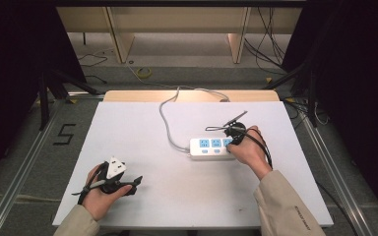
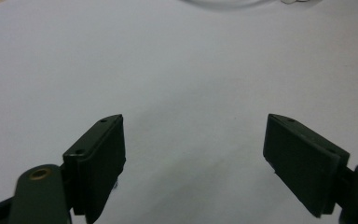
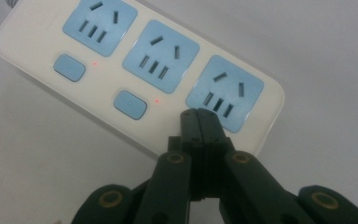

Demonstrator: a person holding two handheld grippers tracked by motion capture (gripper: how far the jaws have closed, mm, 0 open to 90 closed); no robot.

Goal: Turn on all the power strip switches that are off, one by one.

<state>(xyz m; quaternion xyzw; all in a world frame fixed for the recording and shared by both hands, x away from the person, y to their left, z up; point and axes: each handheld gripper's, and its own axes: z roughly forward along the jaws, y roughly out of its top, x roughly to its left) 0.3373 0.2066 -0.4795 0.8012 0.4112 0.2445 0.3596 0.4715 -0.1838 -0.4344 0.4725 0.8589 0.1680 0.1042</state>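
The white power strip (image 3: pixel 135 79) with three blue sockets lies right of the white table's (image 1: pixel 142 132) centre. The right gripper (image 3: pixel 199 122), jaws pressed together, touches its 5 o'clock edge; the left gripper (image 2: pixel 193 163) gapes at 7 o'clock. Grey floor (image 1: pixel 187 54) beyond.

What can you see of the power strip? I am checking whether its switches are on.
The power strip is a white, plastic-looking bar with three blue socket faces in a row. Two blue switches show, each beside a small red light; the third switch spot is hidden behind the right gripper, whose shut jaws sit over the strip's front edge by the end socket. It lies flat on the white table, its pale cable running off the far edge.
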